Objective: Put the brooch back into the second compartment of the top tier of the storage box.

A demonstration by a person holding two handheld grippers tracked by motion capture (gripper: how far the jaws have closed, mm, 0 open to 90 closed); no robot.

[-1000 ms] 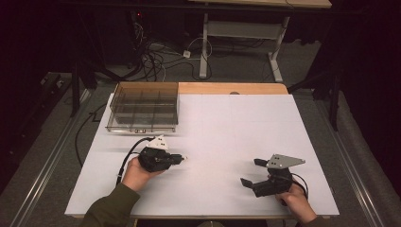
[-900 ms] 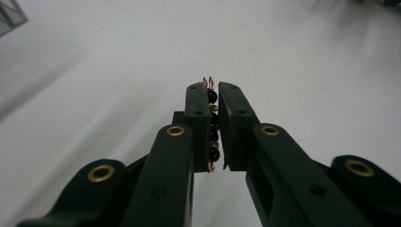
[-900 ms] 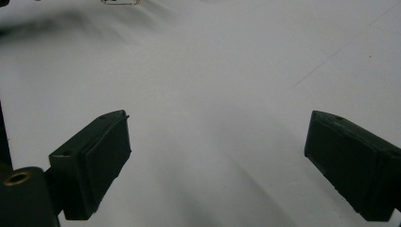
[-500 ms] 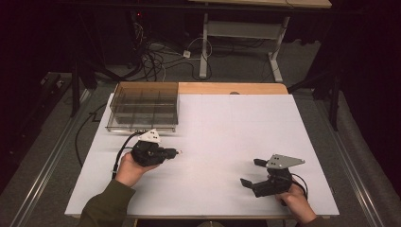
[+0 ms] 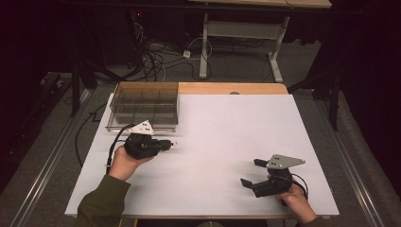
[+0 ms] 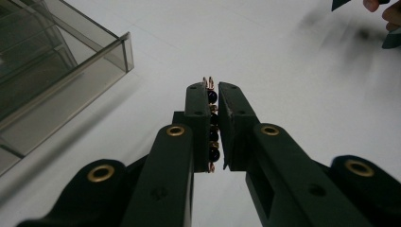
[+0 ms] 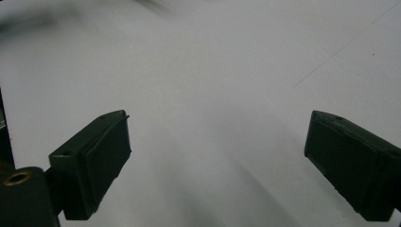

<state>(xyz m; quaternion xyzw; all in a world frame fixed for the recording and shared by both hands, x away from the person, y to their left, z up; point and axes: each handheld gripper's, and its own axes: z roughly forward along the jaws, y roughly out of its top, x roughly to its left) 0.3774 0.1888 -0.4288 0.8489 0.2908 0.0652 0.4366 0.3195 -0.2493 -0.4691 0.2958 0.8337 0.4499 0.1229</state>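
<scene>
The left gripper [image 6: 213, 94] is clamping a little string of dark beads with coppery links [image 6: 212, 124]; the jaws are pinched almost together and the beads are sitting lined up along the narrow gap. In the high view, the left gripper [image 5: 169, 144] is pointing sideways toward the table's middle, with a tiny bit of the bead string [image 5: 173, 143] poking out at the tip. It's hovering just in front of the smoky clear compartment box [image 5: 144, 105], which is sitting at the far left of the white table [image 5: 227, 137]. Well apart, near the front right edge, the right gripper [image 5: 250, 173] is sitting with its jaws spread wide, nothing between them.
</scene>
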